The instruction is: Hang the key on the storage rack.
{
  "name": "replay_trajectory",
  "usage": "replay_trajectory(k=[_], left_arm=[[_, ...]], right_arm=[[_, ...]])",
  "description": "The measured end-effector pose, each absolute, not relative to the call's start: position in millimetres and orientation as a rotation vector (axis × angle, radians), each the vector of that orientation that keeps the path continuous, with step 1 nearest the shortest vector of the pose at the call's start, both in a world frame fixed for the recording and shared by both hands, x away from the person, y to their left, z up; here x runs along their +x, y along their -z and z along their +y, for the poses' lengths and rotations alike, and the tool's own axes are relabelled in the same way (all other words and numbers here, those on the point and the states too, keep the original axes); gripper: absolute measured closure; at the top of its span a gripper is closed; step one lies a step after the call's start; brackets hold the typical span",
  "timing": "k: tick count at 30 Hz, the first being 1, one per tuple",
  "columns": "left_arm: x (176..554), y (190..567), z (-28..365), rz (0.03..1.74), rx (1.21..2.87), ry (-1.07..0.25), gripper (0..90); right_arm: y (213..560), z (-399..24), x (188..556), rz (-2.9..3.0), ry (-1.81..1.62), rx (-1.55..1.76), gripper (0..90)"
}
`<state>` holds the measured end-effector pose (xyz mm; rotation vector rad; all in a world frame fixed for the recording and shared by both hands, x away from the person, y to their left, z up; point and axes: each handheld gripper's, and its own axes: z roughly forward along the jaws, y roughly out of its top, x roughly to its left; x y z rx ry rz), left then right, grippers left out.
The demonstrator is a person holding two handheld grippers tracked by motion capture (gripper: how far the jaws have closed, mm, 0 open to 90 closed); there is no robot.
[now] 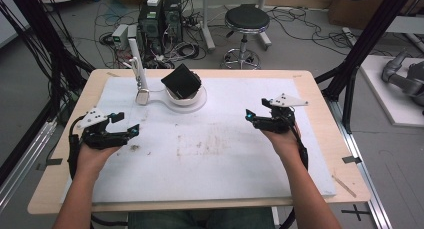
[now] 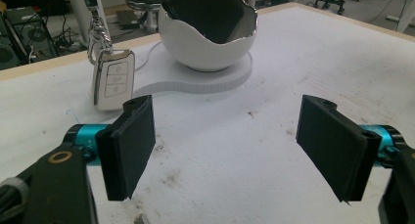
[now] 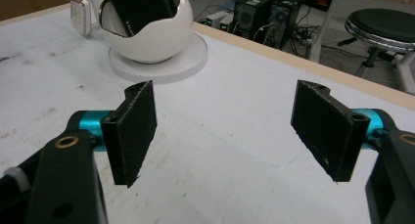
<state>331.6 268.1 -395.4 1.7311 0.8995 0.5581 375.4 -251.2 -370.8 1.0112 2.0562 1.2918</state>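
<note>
Forearms low; both hand-held grippers (image 1: 124,124) (image 1: 255,115) level, jaws apart.

On the worktop (image 1: 310,154) there is one white eggshell-shaped bowl (image 1: 186,96) on one round white base (image 1: 197,105), near the far edge. One black wallet (image 1: 181,81) sits in the bowl. One white car key (image 1: 143,96) hangs just left of it. Two tongs: left tongs (image 1: 126,124), right tongs (image 1: 256,109).
</note>
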Motion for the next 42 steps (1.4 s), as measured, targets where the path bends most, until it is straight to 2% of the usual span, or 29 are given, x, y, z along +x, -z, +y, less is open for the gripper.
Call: replay_trajectory(k=[9, 42], left_arm=[[330, 398, 265, 0.891, 1.732, -0.554, 21.9], [332, 401, 264, 0.888, 1.737, -0.535, 21.8]], right_arm=[[392, -267, 368, 2.046, -1.282, 1.082, 21.1], [398, -278, 367, 2.013, -1.258, 1.13, 20.8]])
